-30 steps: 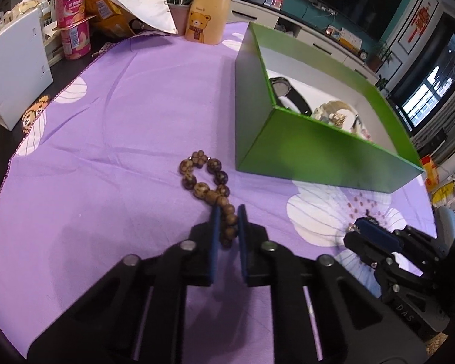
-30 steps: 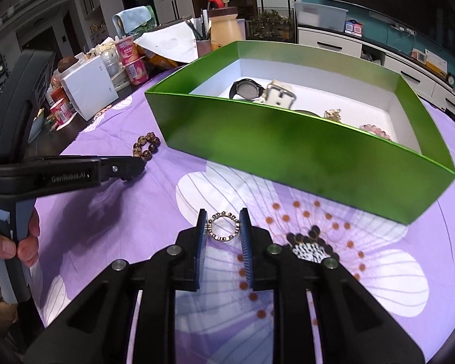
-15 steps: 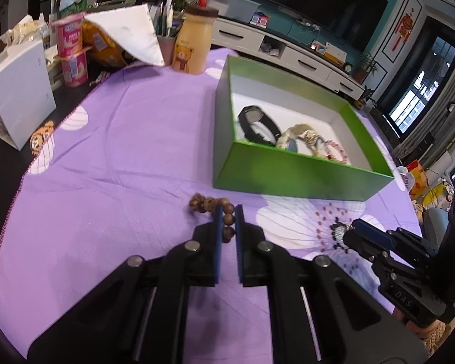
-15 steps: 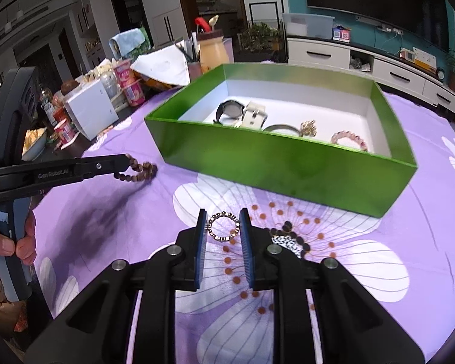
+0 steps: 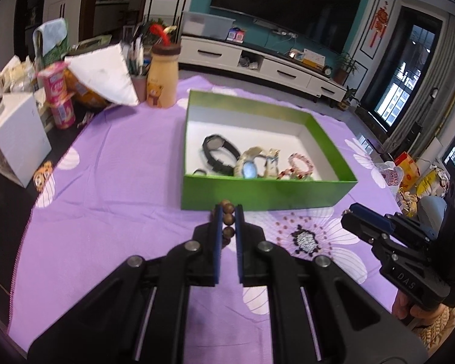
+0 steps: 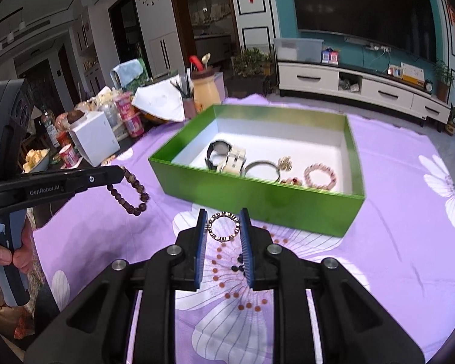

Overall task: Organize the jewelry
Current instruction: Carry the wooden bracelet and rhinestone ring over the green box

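Observation:
My left gripper (image 5: 227, 212) is shut on a brown wooden bead bracelet (image 5: 228, 219), held above the purple cloth just in front of the green box (image 5: 267, 194). From the right wrist view the same bracelet (image 6: 130, 192) dangles in a loop from the left gripper (image 6: 118, 171). My right gripper (image 6: 223, 221) is shut on a thin studded ring bracelet (image 6: 223, 225), lifted off the cloth before the green box (image 6: 257, 194). Inside the box lie a black watch (image 5: 220, 151), a white watch (image 6: 232, 157), a pink bead bracelet (image 6: 320, 176) and other pieces.
A purple flowered cloth (image 5: 112, 182) covers the table. At the far left stand a white box (image 5: 15, 139), pink cups (image 5: 59, 94), a bear-printed bottle (image 5: 162, 80) and a pen holder. A hand (image 6: 3, 257) grips the left tool's handle.
Both grippers have risen off the cloth with their bracelets. The bead bracelet, lying on the cloth a second ago, now hangs free. The box interior has come more into view.

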A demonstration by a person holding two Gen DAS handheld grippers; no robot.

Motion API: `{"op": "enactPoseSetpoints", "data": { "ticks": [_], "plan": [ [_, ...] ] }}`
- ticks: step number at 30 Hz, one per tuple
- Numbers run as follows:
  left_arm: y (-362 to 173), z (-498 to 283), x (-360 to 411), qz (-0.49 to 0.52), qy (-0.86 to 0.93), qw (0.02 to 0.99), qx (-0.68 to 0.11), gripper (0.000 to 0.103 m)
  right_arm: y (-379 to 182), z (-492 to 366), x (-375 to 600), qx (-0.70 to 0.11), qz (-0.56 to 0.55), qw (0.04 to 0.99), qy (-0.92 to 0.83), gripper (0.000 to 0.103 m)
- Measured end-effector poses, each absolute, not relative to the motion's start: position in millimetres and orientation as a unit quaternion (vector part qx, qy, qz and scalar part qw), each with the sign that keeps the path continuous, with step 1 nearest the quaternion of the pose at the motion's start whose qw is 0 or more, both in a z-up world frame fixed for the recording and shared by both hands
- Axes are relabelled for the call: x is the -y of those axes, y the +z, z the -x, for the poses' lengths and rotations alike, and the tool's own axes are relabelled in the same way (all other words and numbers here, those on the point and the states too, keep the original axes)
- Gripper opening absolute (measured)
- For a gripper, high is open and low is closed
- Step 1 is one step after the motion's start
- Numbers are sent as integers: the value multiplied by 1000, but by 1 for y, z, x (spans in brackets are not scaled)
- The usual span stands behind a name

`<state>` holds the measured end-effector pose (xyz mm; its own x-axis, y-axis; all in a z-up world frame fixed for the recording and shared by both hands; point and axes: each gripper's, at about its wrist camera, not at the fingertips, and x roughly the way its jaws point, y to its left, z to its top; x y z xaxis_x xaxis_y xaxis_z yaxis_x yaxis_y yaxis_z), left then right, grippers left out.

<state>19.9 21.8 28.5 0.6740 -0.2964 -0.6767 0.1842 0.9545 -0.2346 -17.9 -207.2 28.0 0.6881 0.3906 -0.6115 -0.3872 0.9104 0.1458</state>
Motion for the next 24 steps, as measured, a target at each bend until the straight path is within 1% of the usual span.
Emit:
{"op": "enactPoseSetpoints", "data": {
  "ticks": [14,24],
  "plan": [
    [86,-29,8,35,-157,933,-322,7,68,14,226,-294,9,935,200,21],
    [112,-48,37,-5,-180,940,-289,7,90,-8,232,-264,11,946,189,21]
  ]
}}
